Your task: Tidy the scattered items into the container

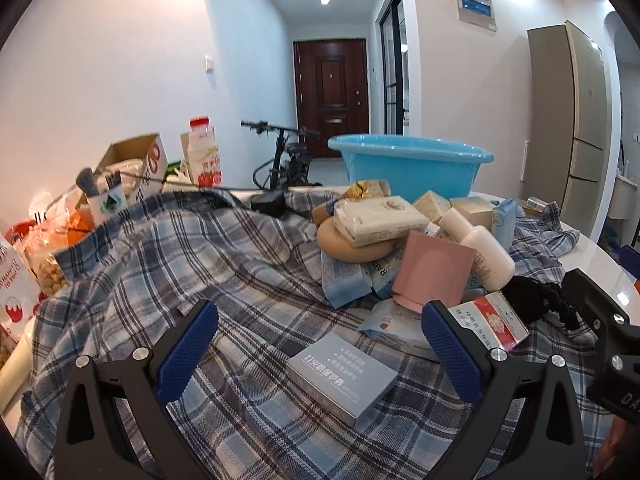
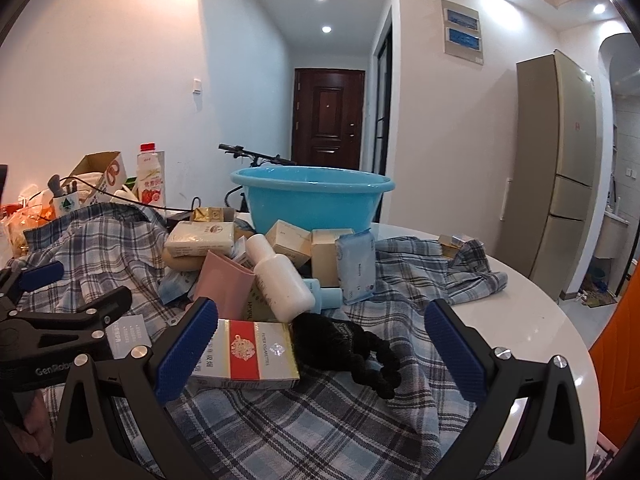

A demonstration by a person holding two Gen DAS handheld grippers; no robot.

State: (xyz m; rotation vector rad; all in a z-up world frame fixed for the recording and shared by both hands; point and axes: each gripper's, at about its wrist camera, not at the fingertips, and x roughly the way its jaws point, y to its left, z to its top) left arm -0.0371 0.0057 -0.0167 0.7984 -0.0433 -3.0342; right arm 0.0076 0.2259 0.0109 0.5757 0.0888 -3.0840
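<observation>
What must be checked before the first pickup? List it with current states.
1. Left claw open and holding nothing: ok.
2. Right claw open and holding nothing: ok.
3. Grey box lies between the left claw's blue pads, nothing on top: ok.
4. Red and white carton centred in the right claw: not ok, it sits by the left pad.
5. Blue basin upright behind the pile: ok.
6. Room inside the basin: cannot tell, interior hidden.

Black angular frames, silver round-headed screws and blue knurled finger pads are seen on both the left gripper (image 1: 320, 344) and the right gripper (image 2: 320, 344), with white "GenRobot" lettering printed on the left one's body.
</observation>
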